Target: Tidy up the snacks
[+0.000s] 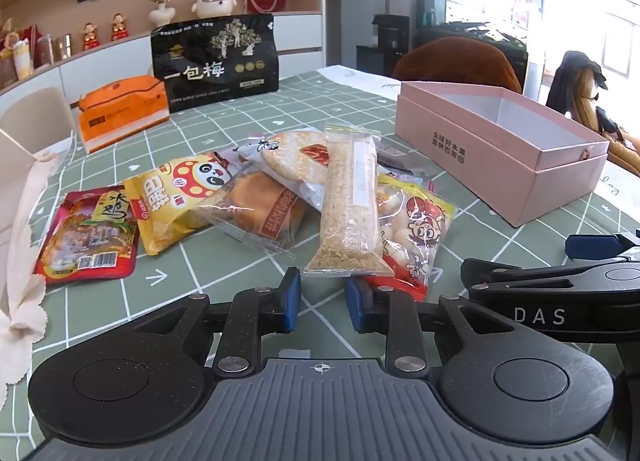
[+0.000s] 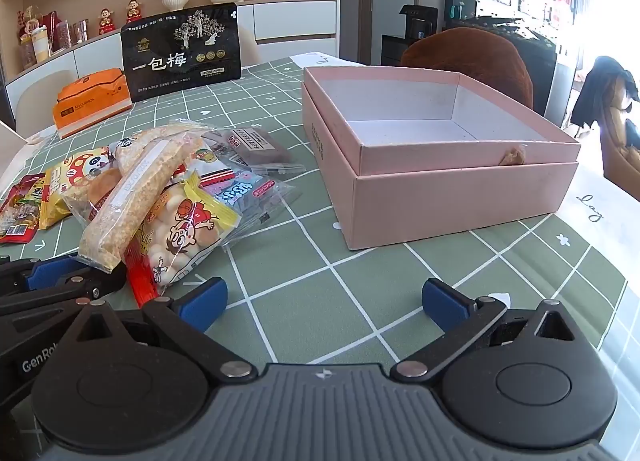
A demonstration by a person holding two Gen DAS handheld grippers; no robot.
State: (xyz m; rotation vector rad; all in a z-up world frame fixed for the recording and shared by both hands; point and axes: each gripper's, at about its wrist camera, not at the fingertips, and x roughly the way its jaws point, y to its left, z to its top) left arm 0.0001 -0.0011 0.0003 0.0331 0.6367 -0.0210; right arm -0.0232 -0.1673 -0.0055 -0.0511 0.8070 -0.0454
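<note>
A pile of snack packets lies on the green checked tablecloth. On top is a long clear bar of puffed grain (image 1: 349, 207), also in the right wrist view (image 2: 132, 201). Under it are a yellow-red bag of white balls (image 1: 412, 229) (image 2: 180, 233), a round rice cracker (image 1: 296, 157), a bun packet (image 1: 260, 209), a yellow panda bag (image 1: 180, 197) and a red packet (image 1: 90, 237). An empty pink box (image 2: 460, 197) (image 1: 500, 157) stands to the right. My left gripper (image 1: 320, 301) is partly open and empty, just before the grain bar's near end. My right gripper (image 2: 324, 301) is wide open and empty over bare cloth.
A black standing pouch (image 1: 216, 61) and an orange carton (image 1: 124, 113) stand at the back of the table. A brown chair back (image 2: 468, 61) rises behind the box. A cream cloth (image 1: 24, 221) hangs at the left edge. Shelves with ornaments line the far wall.
</note>
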